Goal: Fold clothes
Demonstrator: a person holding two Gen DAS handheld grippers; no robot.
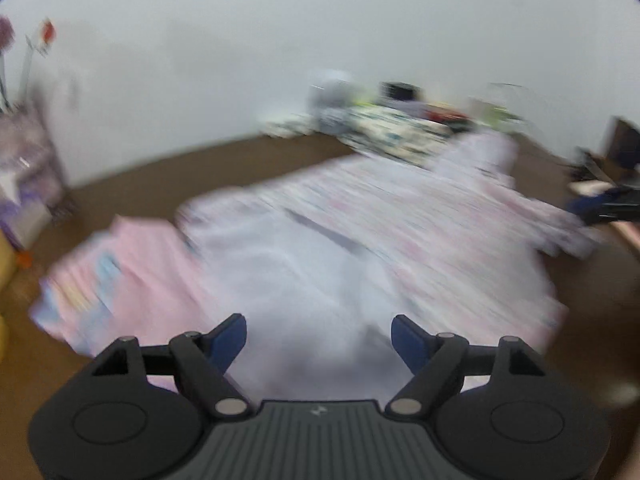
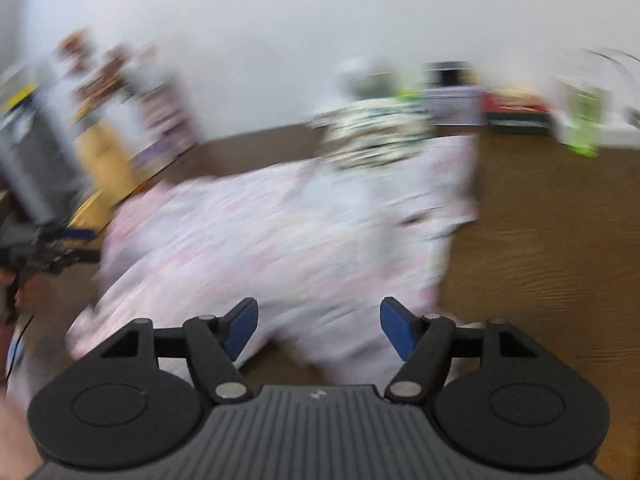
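Though both pictures are smeared with blur, the big shapes can be made out. A soft, wrinkly cloth with a pale pink and white pattern (image 1: 400, 220) lies spread flat on the brown wooden table (image 1: 168, 168). It fills the middle of the left wrist picture and also the middle of the right wrist picture (image 2: 280, 240). Its near part looks plain white and puffy in the left wrist picture.

At the bottom of the left wrist picture, the left claw (image 1: 319, 338) has black arms and dark blue tips. Its jaws stand wide apart with nothing pinched between them. The cloth sits right past the tips, lower in the frame than the rest of the cloth, but the blur hides whether a tip touches it.

At the bottom of the right wrist picture, the right claw (image 2: 319, 322) looks the same, black with blue tips, and its jaws are wide apart too. It has hold of nothing. The edge of the cloth lies just beyond the tips, with bare brown wood showing to the right.

A second flat pink cloth with small light blue marks (image 1: 120, 280) lies at the left of the left wrist picture, touching the patterned one. A rumpled cloth with dark green and cream spots (image 2: 376, 136) sits at the far end of the table, in the upper middle, against the plain white wall (image 2: 280, 40).
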